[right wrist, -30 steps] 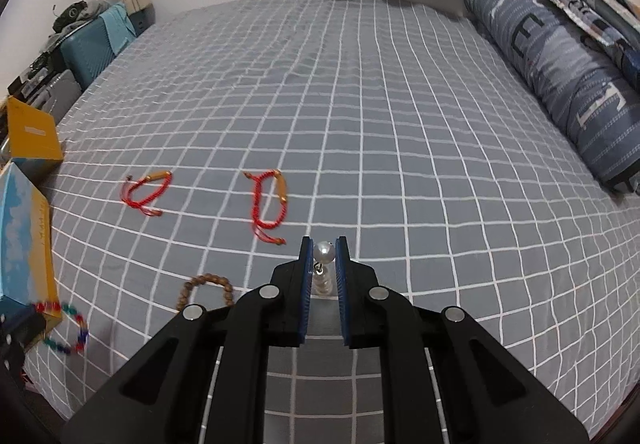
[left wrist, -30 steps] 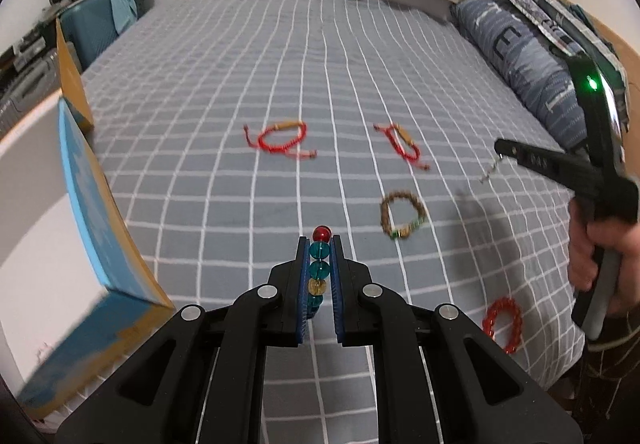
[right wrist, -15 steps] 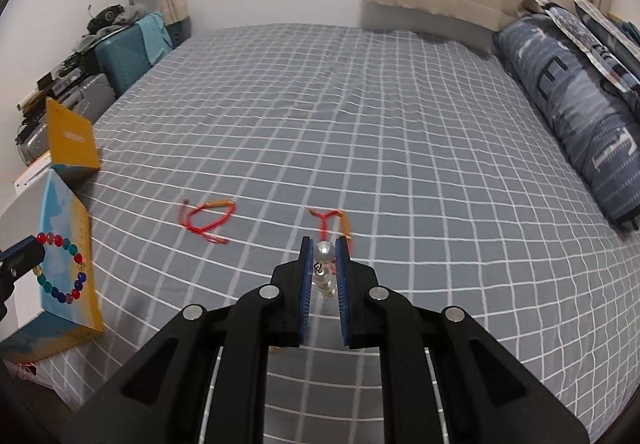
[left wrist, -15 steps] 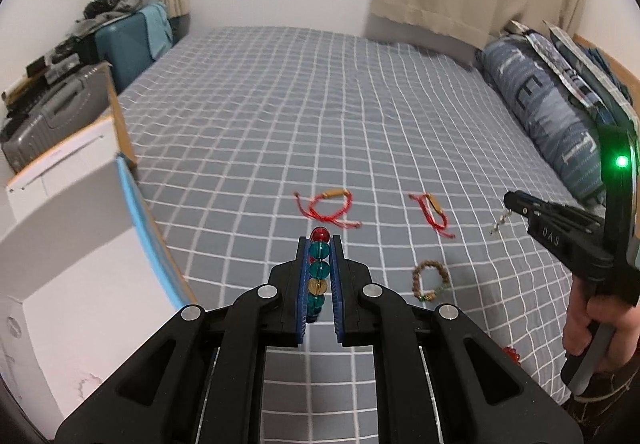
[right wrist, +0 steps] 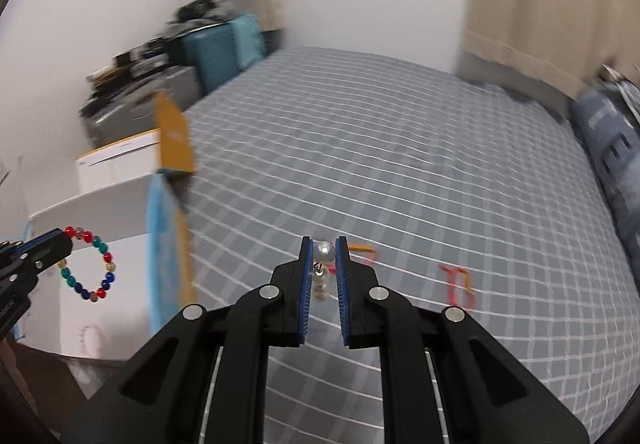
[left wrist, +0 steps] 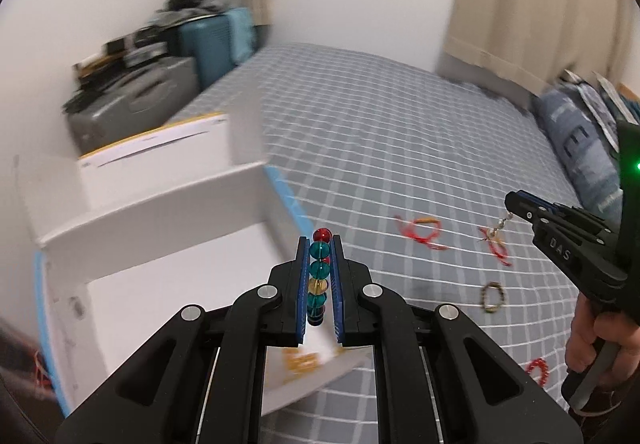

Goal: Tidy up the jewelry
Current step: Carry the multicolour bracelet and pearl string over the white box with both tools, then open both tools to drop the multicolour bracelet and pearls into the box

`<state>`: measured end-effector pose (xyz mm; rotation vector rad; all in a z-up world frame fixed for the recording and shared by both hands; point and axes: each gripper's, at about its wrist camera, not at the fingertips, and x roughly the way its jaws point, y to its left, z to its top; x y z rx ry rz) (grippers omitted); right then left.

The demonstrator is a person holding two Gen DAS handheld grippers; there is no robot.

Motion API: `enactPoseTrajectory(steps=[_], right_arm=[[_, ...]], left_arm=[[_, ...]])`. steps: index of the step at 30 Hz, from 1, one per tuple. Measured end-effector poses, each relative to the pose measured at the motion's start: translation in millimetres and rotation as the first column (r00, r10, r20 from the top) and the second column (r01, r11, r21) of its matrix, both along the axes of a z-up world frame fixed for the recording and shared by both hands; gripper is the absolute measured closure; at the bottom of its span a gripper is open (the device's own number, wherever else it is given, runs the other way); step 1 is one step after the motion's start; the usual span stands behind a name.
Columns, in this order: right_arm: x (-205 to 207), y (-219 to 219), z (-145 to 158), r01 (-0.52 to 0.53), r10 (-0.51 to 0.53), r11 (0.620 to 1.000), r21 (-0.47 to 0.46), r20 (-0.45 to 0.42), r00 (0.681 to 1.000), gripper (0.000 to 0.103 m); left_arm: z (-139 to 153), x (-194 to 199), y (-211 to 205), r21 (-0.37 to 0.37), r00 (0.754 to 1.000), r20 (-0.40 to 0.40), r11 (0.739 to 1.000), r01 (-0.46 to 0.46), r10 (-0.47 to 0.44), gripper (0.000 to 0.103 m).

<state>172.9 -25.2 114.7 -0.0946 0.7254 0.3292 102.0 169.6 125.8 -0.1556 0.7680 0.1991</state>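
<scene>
We hold the coloured bead bracelet (left wrist: 319,273) clamped in our left gripper (left wrist: 319,244), hanging just above the open white box (left wrist: 168,244); our right gripper (right wrist: 324,256), farther off, pinches a pearl piece (right wrist: 323,253).

Multicolored bead bracelet (left wrist: 319,276) hangs pinched over the open white box (left wrist: 160,268). Pearl piece (right wrist: 323,253) dangles clamped too; two red cord bracelets (left wrist: 420,232) lie on the bed.

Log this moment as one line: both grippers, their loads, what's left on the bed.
left gripper: shut on multicolor bead bracelet, over white box | right gripper: shut on pearl piece | bedspread: other bracelets remain
</scene>
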Motion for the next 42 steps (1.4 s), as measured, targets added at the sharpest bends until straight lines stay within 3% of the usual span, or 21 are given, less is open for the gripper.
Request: enactPoseTrajectory(steps=[10, 18, 26, 32, 33, 34, 37, 38, 39, 41, 42], right_arm=[[-29, 125, -1, -0.236, 0.236, 0.972, -0.007, 0.003, 0.972, 0.092], [-46, 195, -38, -0.358, 0.355, 0.933, -0.029, -0.072, 0.932, 0.092], [-47, 221, -82, -0.380, 0.366, 0.923, -0.065, -0.168, 0.916, 0.092], [-45, 224, -94, -0.381, 0.362, 0.922, -0.066, -0.199, 0.911, 0.091], [-45, 224, -94, -0.381, 0.361, 0.923, -0.063, -0.204, 0.910, 0.087], [-46, 223, -93, -0.384, 0.365, 0.921, -0.059, -0.207, 0.908, 0.076], [-49, 223, -90, -0.386, 0.369, 0.920, -0.060, -0.196, 0.909, 0.053], [-51, 223, -89, -0.389, 0.372, 0.920, -0.057, -0.189, 0.909, 0.049], [-53, 223, -87, -0.390, 0.374, 0.919, -0.058, -0.181, 0.909, 0.042], [-56, 221, -82, -0.384, 0.370, 0.921, -0.067, -0.160, 0.915, 0.036], [-57, 220, -80, -0.382, 0.369, 0.922, -0.067, -0.150, 0.917, 0.030]], left_arm=[[-17, -56, 87, -0.002, 0.979, -0.030, 0.979, -0.203, 0.202, 0.094], [-51, -87, 122, -0.019, 0.947, -0.081, 0.950, -0.312, 0.310, 0.094], [-81, -94, 139, -0.034, 0.931, -0.136, 0.938, -0.345, 0.338, 0.094], [-95, -91, 143, -0.062, 0.927, -0.173, 0.936, -0.346, 0.332, 0.093], [-96, -91, 143, -0.063, 0.927, -0.176, 0.936, -0.346, 0.330, 0.093], [-96, -91, 143, -0.063, 0.928, -0.172, 0.936, -0.346, 0.332, 0.092], [-91, -92, 141, -0.056, 0.926, -0.154, 0.933, -0.355, 0.343, 0.079], [-89, -93, 141, -0.050, 0.924, -0.148, 0.931, -0.362, 0.352, 0.061], [-86, -94, 140, -0.036, 0.921, -0.135, 0.927, -0.372, 0.364, 0.049], [-82, -97, 138, -0.015, 0.920, -0.113, 0.925, -0.380, 0.376, 0.044], [-80, -98, 137, -0.009, 0.918, -0.108, 0.923, -0.385, 0.382, 0.034]])
